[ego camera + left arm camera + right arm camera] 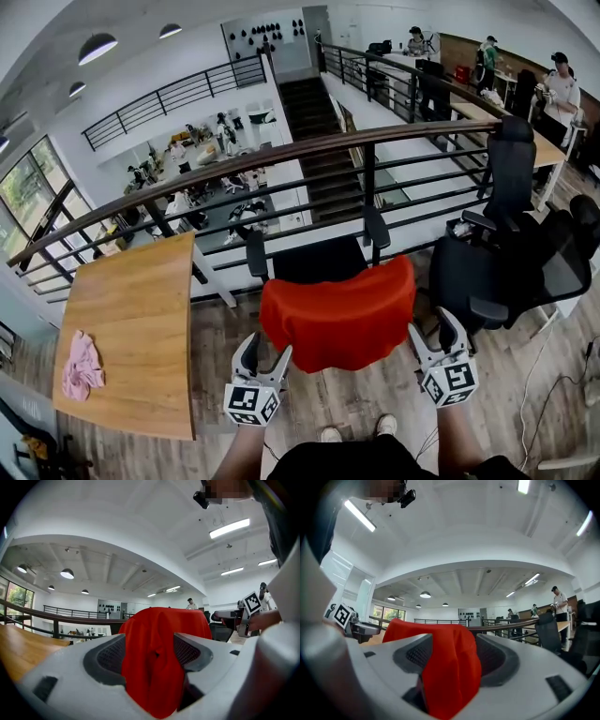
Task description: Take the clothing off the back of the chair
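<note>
Two claws flank the red clothing (337, 314), which hangs draped over the back of the chair (314, 261) right in front of me. My left gripper (265, 354) is released, its jaws standing wide with a fold of the clothing's left edge loose between them. My right gripper (434, 336) is released the same way around the right edge. Past the chair runs a railing (309, 148). On the left, a wooden table (131, 300) stands close, with a pink cloth (82, 366) lying on it. Another black chair (511, 262) crowds in just beside my right gripper.
</note>
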`<act>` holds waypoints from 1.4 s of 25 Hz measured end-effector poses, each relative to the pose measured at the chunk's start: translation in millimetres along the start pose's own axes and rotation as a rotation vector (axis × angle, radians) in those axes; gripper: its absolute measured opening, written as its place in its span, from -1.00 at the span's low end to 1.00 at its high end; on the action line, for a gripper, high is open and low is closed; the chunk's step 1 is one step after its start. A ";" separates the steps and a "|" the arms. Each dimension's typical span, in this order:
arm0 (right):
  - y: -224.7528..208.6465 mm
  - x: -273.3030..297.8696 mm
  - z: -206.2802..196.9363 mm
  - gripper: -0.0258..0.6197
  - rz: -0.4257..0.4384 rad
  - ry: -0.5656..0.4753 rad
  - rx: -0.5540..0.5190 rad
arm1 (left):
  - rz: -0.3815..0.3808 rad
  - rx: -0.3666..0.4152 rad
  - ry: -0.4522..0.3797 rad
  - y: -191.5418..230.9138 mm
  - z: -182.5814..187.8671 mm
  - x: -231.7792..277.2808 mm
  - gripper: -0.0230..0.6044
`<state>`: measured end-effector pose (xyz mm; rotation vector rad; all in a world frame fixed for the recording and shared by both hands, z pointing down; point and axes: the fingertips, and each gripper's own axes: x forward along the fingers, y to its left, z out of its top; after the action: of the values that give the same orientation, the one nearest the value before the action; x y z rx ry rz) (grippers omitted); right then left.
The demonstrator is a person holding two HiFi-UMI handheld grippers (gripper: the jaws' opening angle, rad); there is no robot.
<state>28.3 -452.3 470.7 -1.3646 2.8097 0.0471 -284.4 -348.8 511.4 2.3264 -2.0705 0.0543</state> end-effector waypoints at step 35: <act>-48.7 100.6 -64.7 0.23 0.220 0.175 0.014 | 0.187 -0.058 0.051 60.1 -23.3 45.2 0.07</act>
<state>4.2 -563.7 531.5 -1.1008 3.0871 -0.0934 -339.1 -399.6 536.5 2.0707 -2.2263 0.0556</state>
